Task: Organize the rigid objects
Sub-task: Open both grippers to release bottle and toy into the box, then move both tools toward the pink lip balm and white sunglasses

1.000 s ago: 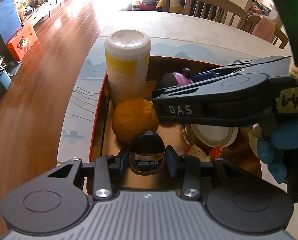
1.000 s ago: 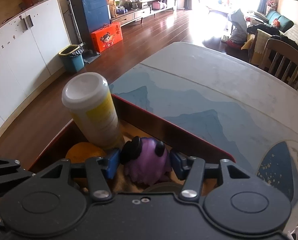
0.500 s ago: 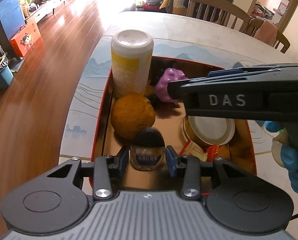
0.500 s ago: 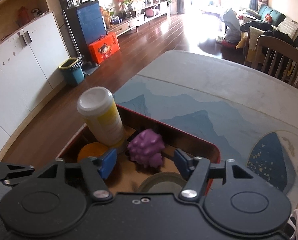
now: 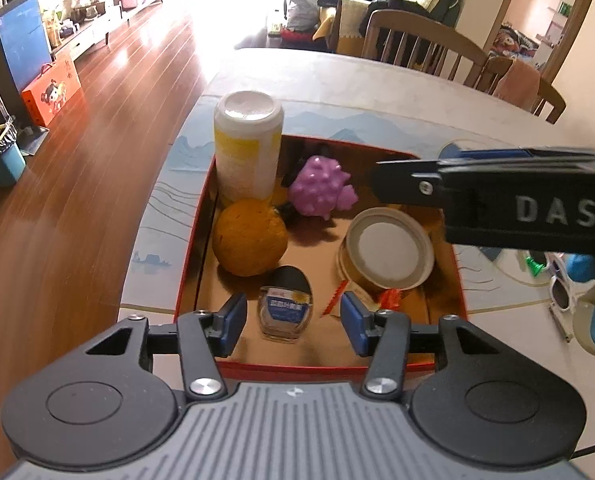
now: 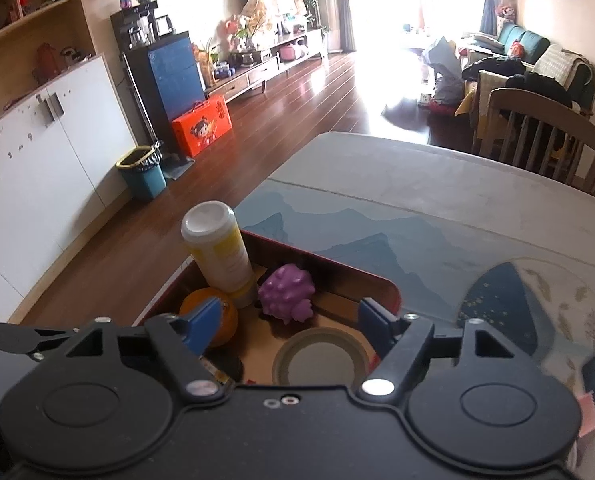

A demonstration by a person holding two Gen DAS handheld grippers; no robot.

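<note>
Table (image 5: 337, 80): pale top with a blue mountain print; it carries the tray near its edge, so both grippers can reach in from the near side.
Tray (image 5: 201, 216): red-rimmed box with a gold floor, the collecting place; all 5 task items visible lie inside it.
Left gripper (image 5: 293, 322): poised at the near wall, jaws spread wide with nothing between the pads; the small bottle sits just ahead of the gap, free of both pads.
Right gripper (image 6: 287, 322): above the tray's right part, jaws spread and empty; in the left view its black body crosses the right side.
Canister (image 5: 248, 148): white and yellow, upright in the far left corner, probably there because the tallest item is best braced by 2 walls.
Orange (image 5: 250, 238): just in front of the canister, against the left wall, which should stop it rolling.
Round tin (image 5: 389, 248): right half of the tray, tilted with its pale lid facing up.
Purple toy (image 5: 321, 192): knobbly, near the far wall, between canister and tin.
Small bottle (image 5: 284, 302): dark cap, blue label, standing near the front wall.
Sunglasses (image 5: 559, 280): white, on the table right of the tray; likely 1 item left to gather.
</note>
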